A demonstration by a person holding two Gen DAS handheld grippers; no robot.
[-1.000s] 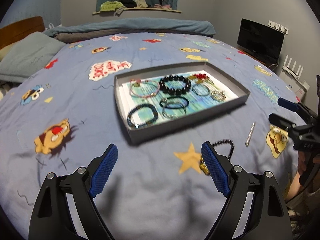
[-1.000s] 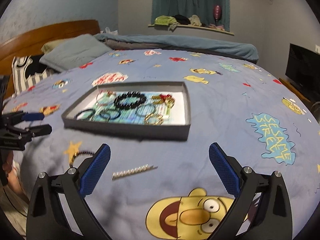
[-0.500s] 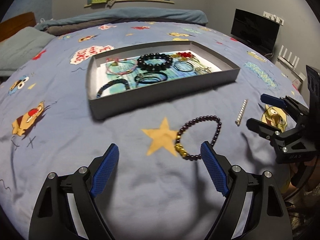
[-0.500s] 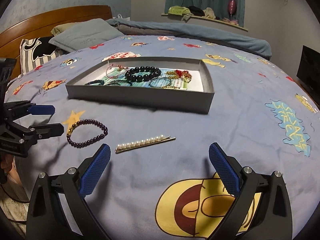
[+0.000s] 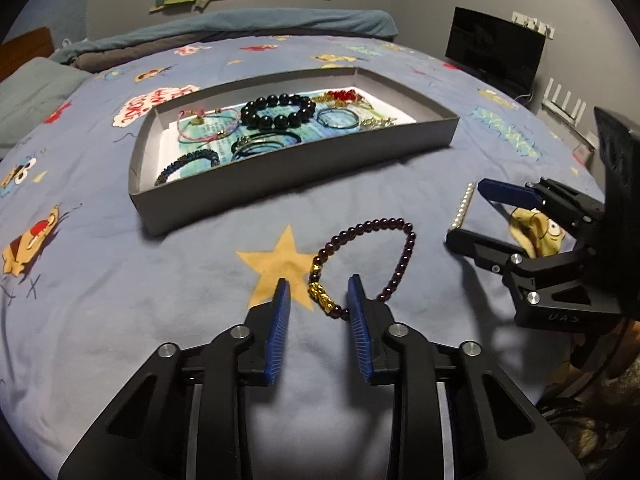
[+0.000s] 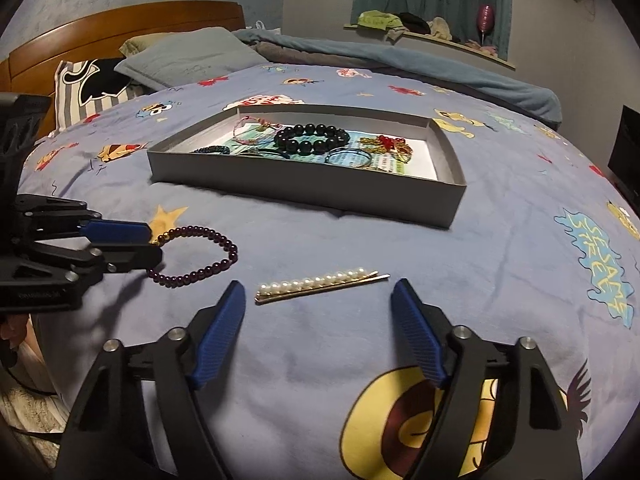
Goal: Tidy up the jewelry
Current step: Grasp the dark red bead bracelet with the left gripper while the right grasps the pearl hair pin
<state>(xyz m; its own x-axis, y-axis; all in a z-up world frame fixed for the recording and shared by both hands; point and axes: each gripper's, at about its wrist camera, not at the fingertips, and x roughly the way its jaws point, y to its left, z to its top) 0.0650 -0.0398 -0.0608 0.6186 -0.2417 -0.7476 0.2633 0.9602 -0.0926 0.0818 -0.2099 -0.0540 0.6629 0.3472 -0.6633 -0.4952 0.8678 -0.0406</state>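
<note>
**Grippers at the loose jewelry**

The left gripper [image 5: 316,292] is partly closed, its blue pads either side of the gold charm on the purple bracelet [image 5: 370,256], not yet pinching it. The right gripper [image 6: 318,300] stands wide open just before the pearl clip [image 6: 320,284]. Both pieces lie on the bedspread [image 5: 120,300] near its front edge, before the grey tray [image 5: 280,160] of bracelets.

Home bedroom: bed with cartoon-print sheet [image 6: 500,208], pillows [image 6: 188,56], wooden headboard [image 6: 120,28], curtained window ledge [image 6: 440,36].
</note>
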